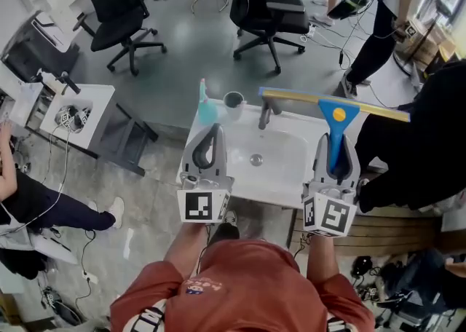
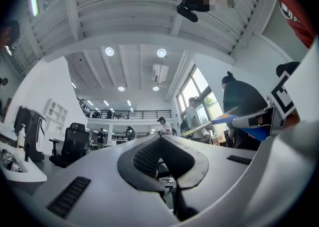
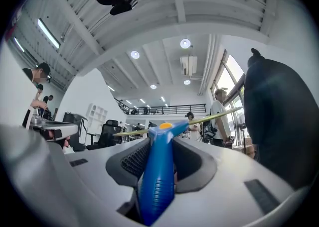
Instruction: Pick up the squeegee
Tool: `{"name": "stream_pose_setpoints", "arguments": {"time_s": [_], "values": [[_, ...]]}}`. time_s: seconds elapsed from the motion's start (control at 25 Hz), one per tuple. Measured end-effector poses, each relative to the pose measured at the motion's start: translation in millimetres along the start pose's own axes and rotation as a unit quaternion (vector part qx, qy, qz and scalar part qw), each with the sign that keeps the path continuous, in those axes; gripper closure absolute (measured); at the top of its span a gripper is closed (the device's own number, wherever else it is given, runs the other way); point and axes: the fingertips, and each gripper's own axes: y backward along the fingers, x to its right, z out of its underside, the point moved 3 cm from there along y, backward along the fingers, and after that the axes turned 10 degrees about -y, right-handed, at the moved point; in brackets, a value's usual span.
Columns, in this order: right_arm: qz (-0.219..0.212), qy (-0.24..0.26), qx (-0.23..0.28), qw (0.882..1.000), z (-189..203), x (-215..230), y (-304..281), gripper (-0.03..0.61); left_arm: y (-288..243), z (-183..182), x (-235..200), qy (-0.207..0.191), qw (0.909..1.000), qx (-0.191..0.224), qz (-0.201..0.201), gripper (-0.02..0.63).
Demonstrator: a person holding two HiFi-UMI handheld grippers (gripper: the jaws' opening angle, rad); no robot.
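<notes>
Squeegee [image 1: 337,113] pinched in right tool [image 1: 336,147] over sink [image 1: 284,159] (left tool [image 1: 212,134] pressed together, empty).

Head view high, gripper views low
Looking steeply down from overhead onto sink [image 1: 284,159], left gripper [image 1: 207,150] and right gripper [image 1: 336,167]; looking close along each gripper's own jaws, tilted up toward ceiling [image 2: 124,12]; sharing the squeegee [image 1: 338,128] across all three views.

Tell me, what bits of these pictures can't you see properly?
- Bottom of the squeegee handle: head view, buried in the right gripper.
- The sink: both gripper views, blocked by the grippers' own bodies.
- Inside the cup: head view, too small.
</notes>
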Motion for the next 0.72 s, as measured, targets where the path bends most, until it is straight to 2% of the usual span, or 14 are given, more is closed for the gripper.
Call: {"name": "stream_pose_setpoints", "arguments": {"time_s": [0.72], "values": [[-0.006, -0.004, -0.012, 1.0, 11.7, -1.1, -4.0, 0.434, 0.1, 6.9, 0.1, -0.002, 1.0, -0.007, 0.0, 0.597]]}}
